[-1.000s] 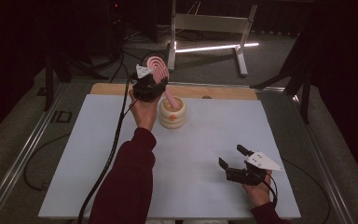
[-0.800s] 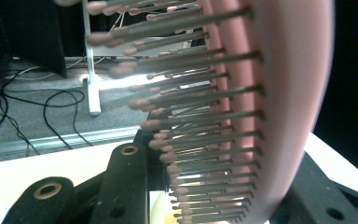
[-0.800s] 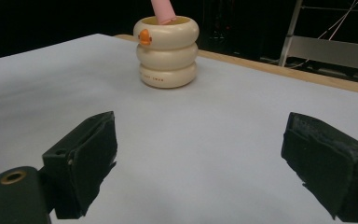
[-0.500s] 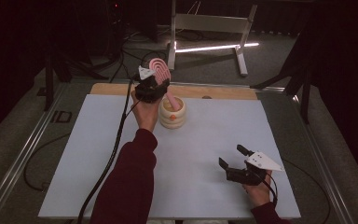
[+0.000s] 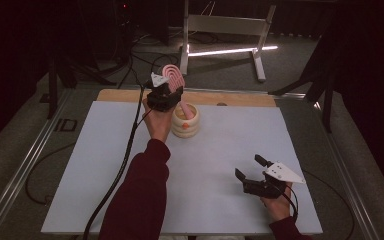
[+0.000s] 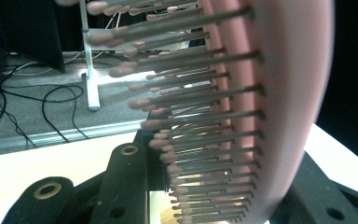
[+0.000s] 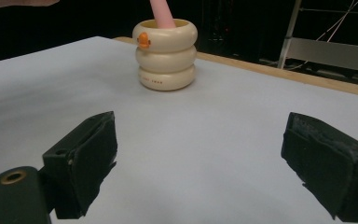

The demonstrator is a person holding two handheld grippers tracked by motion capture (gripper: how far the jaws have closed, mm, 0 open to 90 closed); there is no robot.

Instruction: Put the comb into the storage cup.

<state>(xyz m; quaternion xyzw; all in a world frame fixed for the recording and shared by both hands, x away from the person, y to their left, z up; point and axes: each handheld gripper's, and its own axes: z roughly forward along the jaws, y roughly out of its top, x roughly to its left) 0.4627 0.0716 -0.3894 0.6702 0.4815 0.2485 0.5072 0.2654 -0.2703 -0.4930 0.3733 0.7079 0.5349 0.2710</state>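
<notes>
My left gripper (image 5: 166, 95) is shut on a pink hairbrush (image 5: 172, 75) and holds it head up at the far middle of the table. The brush's handle (image 5: 184, 109) slants down into a cream ringed holder (image 5: 186, 124) with a small orange mark. In the left gripper view the bristled head (image 6: 270, 102) stands close up between the two black jaws. My right gripper (image 5: 250, 167) rests open on the white sheet at the near right, with nothing between its fingers (image 7: 88, 154). It faces the holder (image 7: 167, 53) and the pink handle (image 7: 161, 11).
A white sheet (image 5: 105, 165) covers the table, with a wooden strip (image 5: 240, 99) along its far edge. Metal rails (image 5: 25, 165) run along both sides. A black cable (image 5: 125, 160) trails from the left gripper. On the floor behind the table are a white metal stand (image 5: 220, 25) and loose cables.
The left hand with the brush has shifted only slightly over the holder. The right gripper has kept still.
</notes>
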